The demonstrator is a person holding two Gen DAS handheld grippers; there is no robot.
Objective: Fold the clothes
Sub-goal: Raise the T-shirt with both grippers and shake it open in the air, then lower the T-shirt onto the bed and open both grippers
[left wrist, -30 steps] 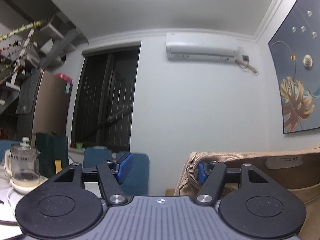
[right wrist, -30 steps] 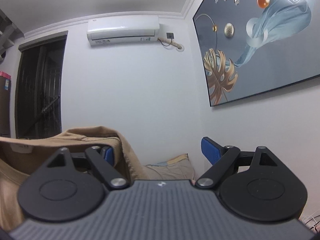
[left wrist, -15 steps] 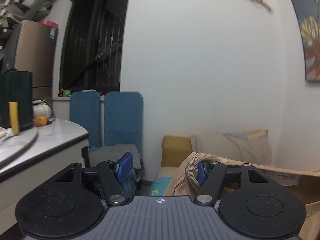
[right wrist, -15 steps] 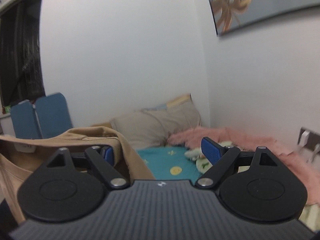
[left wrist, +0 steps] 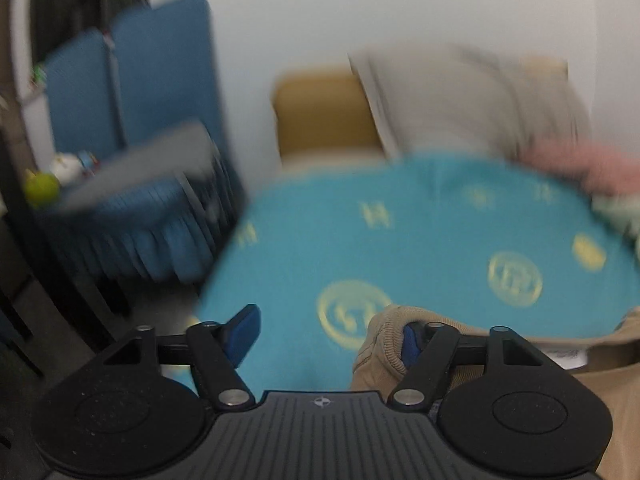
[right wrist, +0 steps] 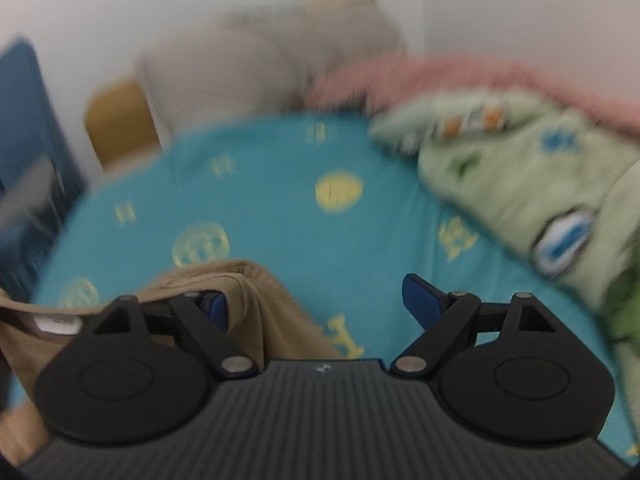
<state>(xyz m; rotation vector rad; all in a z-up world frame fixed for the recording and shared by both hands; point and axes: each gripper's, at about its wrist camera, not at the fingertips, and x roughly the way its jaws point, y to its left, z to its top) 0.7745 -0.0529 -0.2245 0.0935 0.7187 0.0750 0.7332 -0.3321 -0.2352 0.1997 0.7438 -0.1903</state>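
Looking down: we see a bed covered by a teal sheet with yellow printed emblems (left wrist: 420,240), our landmark for everything below; both views are motion-blurred.
Bedding: a pale green quilt with cartoon prints (right wrist: 520,168) lies on the sheet's right side, a pink fuzzy blanket (right wrist: 460,76) beyond it, and a beige pillow (left wrist: 472,100) at the sheet's far end against the white wall.
Off the sheet: a blue padded folding chair (left wrist: 160,80) stands past its left edge.
Garment: a tan ribbed-collar knit garment (right wrist: 248,308) hangs between our two tools above the near part of the sheet, with a white label (right wrist: 56,322) inside the collar.
Left gripper (left wrist: 328,336): its blue-padded fingers are spread wide, and the tan collar is draped over the right finger (left wrist: 410,342) only.
Right gripper (right wrist: 320,304): fingers likewise wide apart, with the collar hooked over the left finger (right wrist: 216,306); the right finger is bare above the sheet.
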